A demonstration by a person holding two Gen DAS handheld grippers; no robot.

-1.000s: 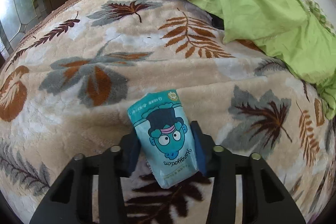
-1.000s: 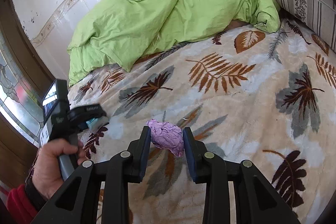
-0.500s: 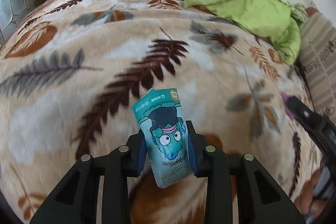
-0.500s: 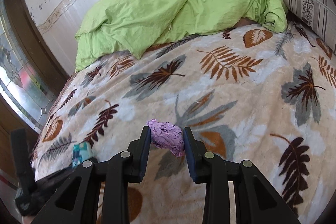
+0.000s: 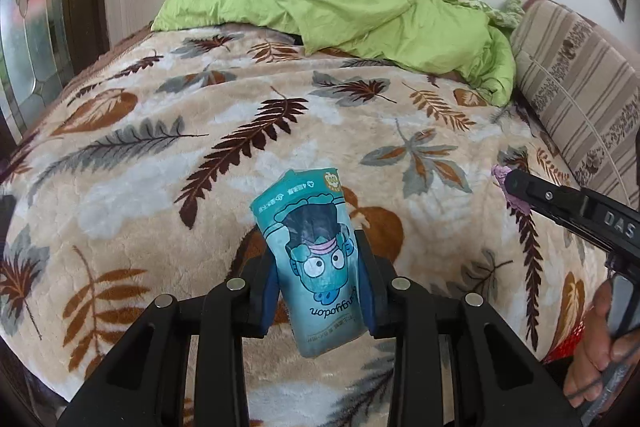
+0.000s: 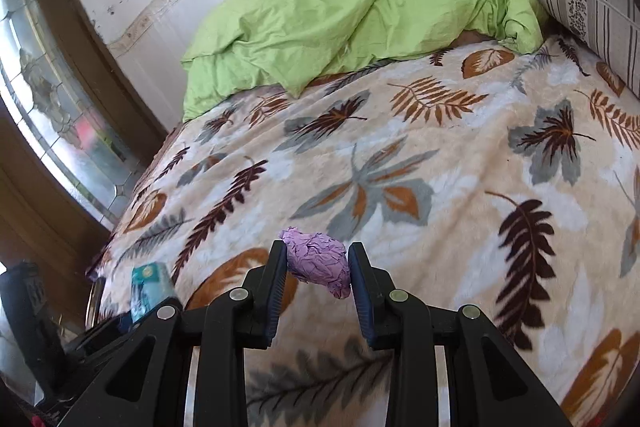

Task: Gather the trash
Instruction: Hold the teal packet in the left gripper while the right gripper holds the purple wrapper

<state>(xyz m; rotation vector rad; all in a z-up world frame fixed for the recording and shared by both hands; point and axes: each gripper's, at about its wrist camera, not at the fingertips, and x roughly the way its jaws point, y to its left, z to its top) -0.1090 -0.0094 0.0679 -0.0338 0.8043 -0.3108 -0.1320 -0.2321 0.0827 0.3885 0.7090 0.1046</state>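
My left gripper (image 5: 318,279) is shut on a teal snack pouch (image 5: 314,251) printed with a cartoon face, held upright above the bed. A crumpled purple paper ball (image 6: 318,261) is pinched between the pads of my right gripper (image 6: 318,277), also lifted off the blanket. In the left wrist view the right gripper (image 5: 508,185) reaches in from the right edge with the purple ball (image 5: 499,173) at its tip, and a hand (image 5: 596,343) holds its grip. In the right wrist view the teal pouch (image 6: 148,289) and the left gripper show at the lower left.
A beige blanket with a leaf print (image 6: 400,167) covers the bed. A rumpled green duvet (image 5: 332,3) lies at its far end, and a striped cushion (image 5: 576,91) stands along the right. A wood-framed glass panel (image 6: 52,115) borders the bed's left side.
Both grippers have drawn back from the bed with their loads, so more of the blanket and duvet shows. The left one swung right, bringing the right gripper into its view.
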